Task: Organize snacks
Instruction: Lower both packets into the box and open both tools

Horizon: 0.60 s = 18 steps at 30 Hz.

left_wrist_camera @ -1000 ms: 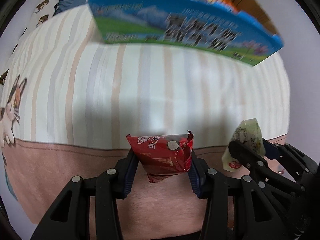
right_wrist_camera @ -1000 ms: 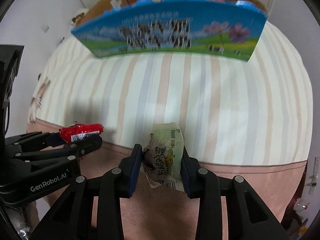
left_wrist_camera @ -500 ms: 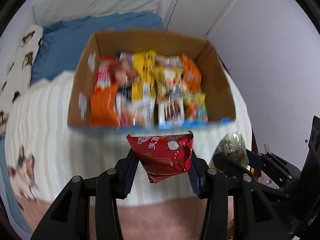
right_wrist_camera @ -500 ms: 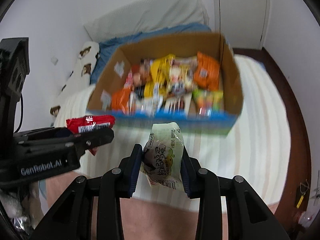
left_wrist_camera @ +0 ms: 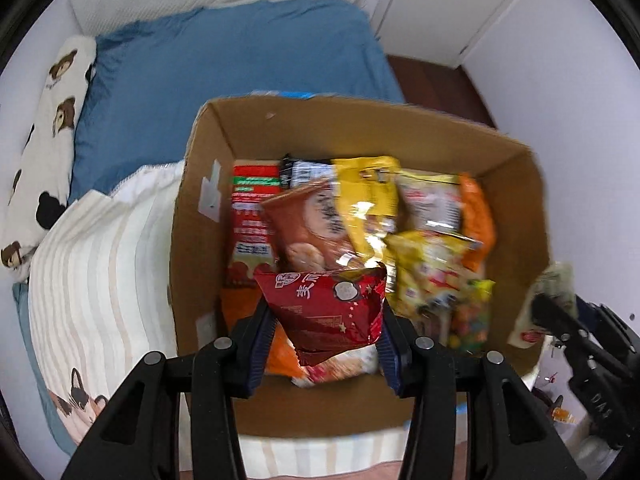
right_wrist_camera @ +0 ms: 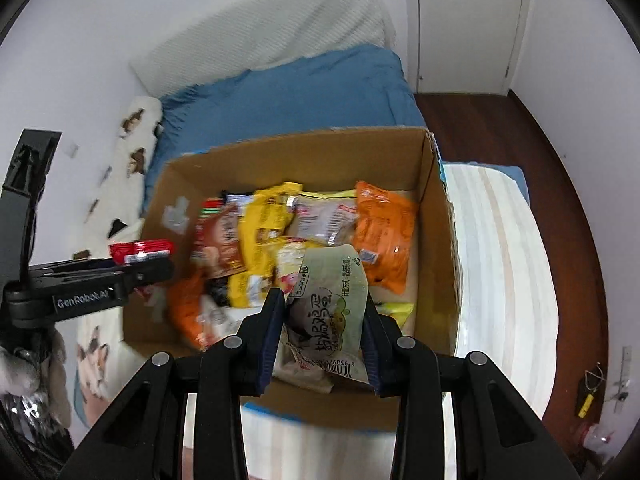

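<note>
A cardboard box (left_wrist_camera: 516, 208) full of snack packets sits on a striped bed cover; it also shows in the right wrist view (right_wrist_camera: 434, 216). My left gripper (left_wrist_camera: 326, 330) is shut on a red snack packet (left_wrist_camera: 328, 312) and holds it above the box's near left part. My right gripper (right_wrist_camera: 325, 330) is shut on a pale green snack packet (right_wrist_camera: 330, 308) and holds it above the box's near middle. In the left wrist view the right gripper (left_wrist_camera: 560, 312) is at the box's right edge. In the right wrist view the left gripper (right_wrist_camera: 132, 268) is at the box's left edge.
The striped bed cover (right_wrist_camera: 504, 248) lies under the box. A blue sheet (left_wrist_camera: 224, 56) and a bear-print pillow (left_wrist_camera: 44, 128) lie behind it. A white wall and a door (right_wrist_camera: 464, 24) stand beyond, with dark wood floor (right_wrist_camera: 560, 184) to the right.
Both grippers rose from low in front of the box to above it, each keeping its packet. The box's inside is now in view from above.
</note>
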Tool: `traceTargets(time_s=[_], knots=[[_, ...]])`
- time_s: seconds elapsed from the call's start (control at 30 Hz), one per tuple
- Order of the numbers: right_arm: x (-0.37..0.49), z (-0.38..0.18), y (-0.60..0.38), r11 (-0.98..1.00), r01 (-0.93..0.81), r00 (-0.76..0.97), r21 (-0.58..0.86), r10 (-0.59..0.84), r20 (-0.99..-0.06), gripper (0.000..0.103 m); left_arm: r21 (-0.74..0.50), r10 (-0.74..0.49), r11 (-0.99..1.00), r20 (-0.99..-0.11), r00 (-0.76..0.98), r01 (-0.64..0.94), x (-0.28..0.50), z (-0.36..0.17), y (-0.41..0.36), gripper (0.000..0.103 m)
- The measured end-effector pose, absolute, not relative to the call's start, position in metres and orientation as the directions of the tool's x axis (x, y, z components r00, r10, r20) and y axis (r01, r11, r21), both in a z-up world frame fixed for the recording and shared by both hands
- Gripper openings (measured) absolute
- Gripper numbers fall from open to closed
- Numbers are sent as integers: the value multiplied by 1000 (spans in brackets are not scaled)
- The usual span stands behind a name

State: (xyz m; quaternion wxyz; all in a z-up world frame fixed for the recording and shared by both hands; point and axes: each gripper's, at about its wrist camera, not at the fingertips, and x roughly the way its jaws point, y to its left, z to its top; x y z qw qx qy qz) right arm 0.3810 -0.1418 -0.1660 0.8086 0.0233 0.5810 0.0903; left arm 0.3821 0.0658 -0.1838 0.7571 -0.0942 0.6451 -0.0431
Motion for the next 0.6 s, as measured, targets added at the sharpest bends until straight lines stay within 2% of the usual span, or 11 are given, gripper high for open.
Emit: traceTargets(time_s=[0.23,0.3,0.33,0.37,0.43,0.6], knots=[[415,-215,-146,990,-72,185,121,133,-974,40,-188,-182,976,-981,59,-111,407,-225,81,44],[423,-225,-149,991,-39,149,125,129,-980,52,-205,-203,972,-979,30,-119,410,-233,81,49],[425,-226,-150,992,-32,148,120,124,-981,72,-201,-200,973,-980,22,-117,412,-235,81,57],[425,-227,-149,993,-30,146,114,117,-982,89,-190,-188,975,-982,23,-116,412,-236,81,76],[426,-228,-148,993,-33,132,112,115,-985,92,-186,-183,976,-982,36,-113,415,-235,80,98],[422,-228,-145,993,-40,111,107,111,-988,95,-194,-190,975,-981,51,-111,412,-230,78,98]])
